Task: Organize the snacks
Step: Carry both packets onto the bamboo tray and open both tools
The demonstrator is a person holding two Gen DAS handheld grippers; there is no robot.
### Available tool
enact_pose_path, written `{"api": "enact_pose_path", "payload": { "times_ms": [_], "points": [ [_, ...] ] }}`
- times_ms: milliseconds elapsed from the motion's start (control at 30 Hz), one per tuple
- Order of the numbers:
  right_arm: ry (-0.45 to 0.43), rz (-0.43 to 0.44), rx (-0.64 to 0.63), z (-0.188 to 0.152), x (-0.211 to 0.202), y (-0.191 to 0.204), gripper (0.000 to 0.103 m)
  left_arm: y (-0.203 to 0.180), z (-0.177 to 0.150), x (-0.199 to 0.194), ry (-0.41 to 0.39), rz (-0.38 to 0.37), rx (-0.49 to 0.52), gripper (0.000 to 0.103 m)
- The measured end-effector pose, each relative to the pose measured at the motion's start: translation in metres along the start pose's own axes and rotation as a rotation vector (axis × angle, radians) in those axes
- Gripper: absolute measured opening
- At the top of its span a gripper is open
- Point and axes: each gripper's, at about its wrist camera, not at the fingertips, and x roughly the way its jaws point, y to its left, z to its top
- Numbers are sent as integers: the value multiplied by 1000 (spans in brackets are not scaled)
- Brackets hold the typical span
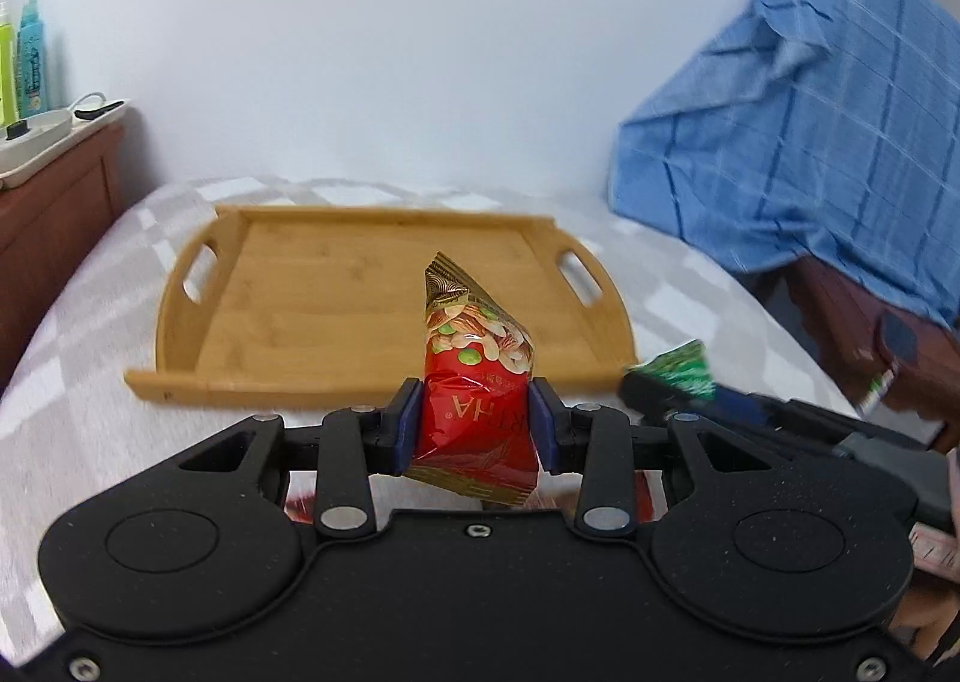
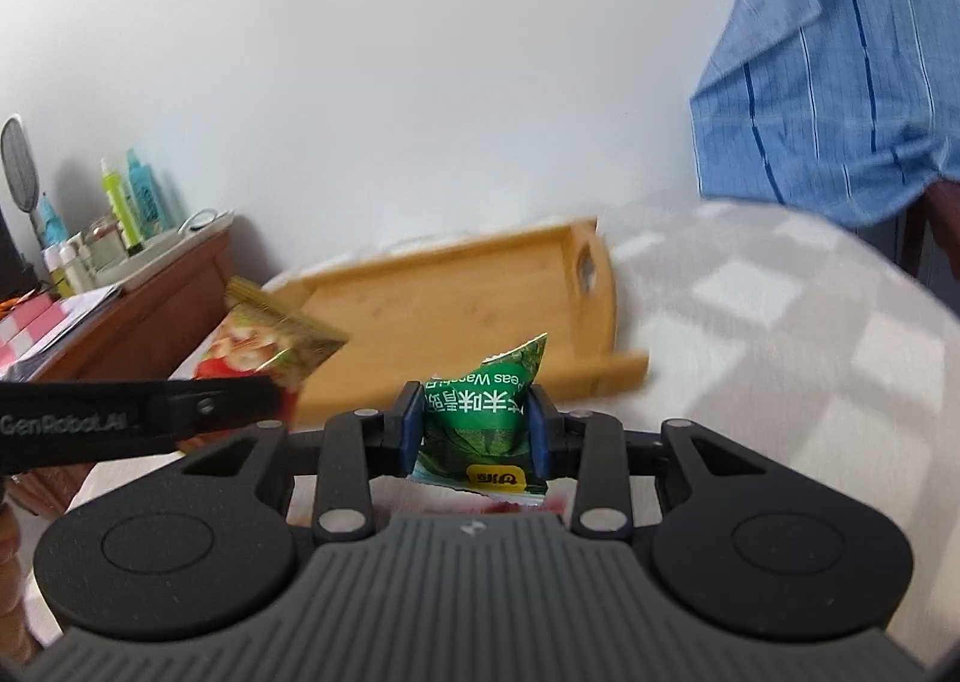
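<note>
Red snack packet [image 1: 477, 382], bare wooden tray [image 1: 336, 286] beyond

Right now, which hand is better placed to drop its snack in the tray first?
Left, probably: the left gripper holds the red packet squarely facing the wooden tray; the right gripper with its green packet sits off one corner.

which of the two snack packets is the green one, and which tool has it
The green snack packet is clamped in the right tool. The other, a red nut packet with a gold top, is in the left tool.
</note>
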Motion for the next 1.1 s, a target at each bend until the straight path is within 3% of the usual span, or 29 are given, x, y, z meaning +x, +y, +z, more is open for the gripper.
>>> {"api": "enact_pose_path", "payload": {
  "times_ms": [167,333,500,633,1100],
  "points": [
    [2,18,-8,32,28,-15,39,11,26,28,16,17,-49,36],
    [71,35,2,46,64,-31,39,20,40,62,33,38,-100,36],
    [163,43,21,48,98,-37,39,26,49,99,75,58,-129,36],
    [193,39,-30,51,115,-31,39,27,52,123,102,78,-124,36],
    [276,38,7,53,146,-39,39,22,51,164,178,88,-97,36]
  ]
}}
